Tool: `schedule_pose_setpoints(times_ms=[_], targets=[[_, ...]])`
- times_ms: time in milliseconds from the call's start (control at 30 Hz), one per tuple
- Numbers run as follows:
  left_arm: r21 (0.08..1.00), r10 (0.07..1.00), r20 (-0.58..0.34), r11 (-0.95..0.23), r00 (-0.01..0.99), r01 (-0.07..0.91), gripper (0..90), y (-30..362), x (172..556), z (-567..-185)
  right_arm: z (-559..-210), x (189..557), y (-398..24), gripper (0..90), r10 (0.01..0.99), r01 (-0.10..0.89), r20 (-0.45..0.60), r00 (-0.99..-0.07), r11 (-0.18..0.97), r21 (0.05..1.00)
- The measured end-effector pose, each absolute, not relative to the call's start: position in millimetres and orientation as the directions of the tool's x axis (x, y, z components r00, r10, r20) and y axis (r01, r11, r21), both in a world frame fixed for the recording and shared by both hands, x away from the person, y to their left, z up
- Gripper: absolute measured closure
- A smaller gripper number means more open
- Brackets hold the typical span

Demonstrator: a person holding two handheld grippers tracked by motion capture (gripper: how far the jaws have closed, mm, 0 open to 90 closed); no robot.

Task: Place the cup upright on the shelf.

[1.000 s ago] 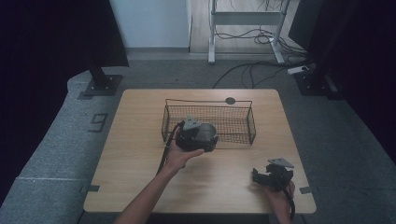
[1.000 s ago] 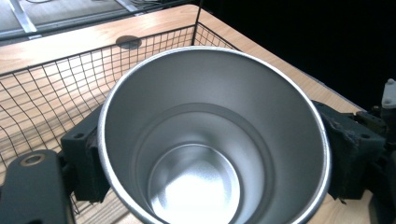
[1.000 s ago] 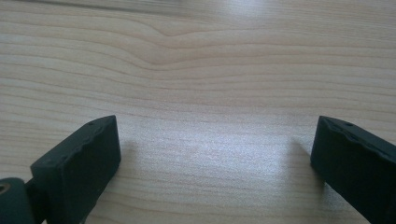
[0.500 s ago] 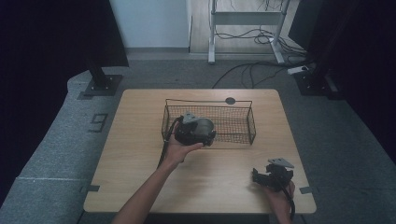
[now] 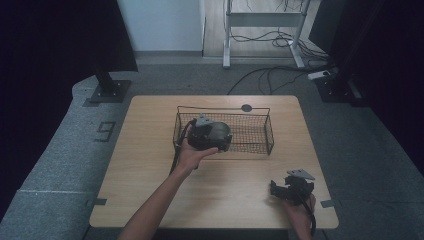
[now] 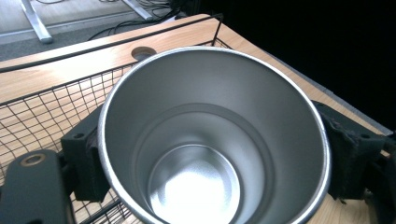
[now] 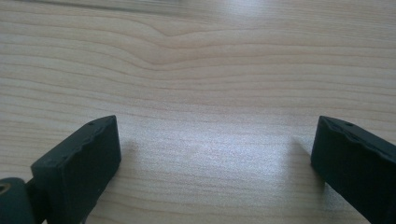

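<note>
A steel cup (image 6: 212, 135) with an empty, shiny inside sits between the jaws of my left gripper (image 5: 212, 136), which is shut on its wall. In the high view the cup (image 5: 220, 134) hangs over the left end of a black wire basket (image 5: 255, 131) at the table's middle. My right gripper (image 5: 281, 189) rests low near the table's front right corner. In the right gripper view its fingers (image 7: 79, 163) stand wide apart over bare wood, open with nothing between them.
The wooden table (image 5: 150, 165) has a round cable hole (image 5: 246, 108) behind the basket. A cable (image 5: 176, 155) trails from my left gripper along the forearm. Dark curtains, a stand base (image 5: 107, 90) and floor cables lie beyond the table.
My left gripper has carried the cup forward and slightly up, from the basket's front edge to over its left end. The right gripper has stayed put.
</note>
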State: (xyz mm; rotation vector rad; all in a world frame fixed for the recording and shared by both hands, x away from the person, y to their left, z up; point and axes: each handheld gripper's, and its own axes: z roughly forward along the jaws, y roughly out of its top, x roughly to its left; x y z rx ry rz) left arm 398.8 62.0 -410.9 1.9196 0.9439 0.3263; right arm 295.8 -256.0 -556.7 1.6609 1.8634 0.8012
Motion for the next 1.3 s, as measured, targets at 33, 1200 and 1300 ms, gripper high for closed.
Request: schedule_pose_setpoints(times_ms=[33,1200,1300], targets=[[0.837,0.73,-0.152,-0.264,0.666,0.48,14.7,61,400,-410,-557,296,-256,1.4,0.993,0.689,0.009,-0.118,0.075,0.72],[0.825,0.762,-0.128,-0.273,0.635,0.494,14.7,58,437,-408,-557,296,-256,1.4,0.993,0.69,0.011,-0.119,0.075,0.72],[0.824,0.761,-0.135,-0.269,0.634,0.499,14.7,57,439,-408,-557,296,-256,1.4,0.993,0.69,0.01,-0.119,0.075,0.72]])
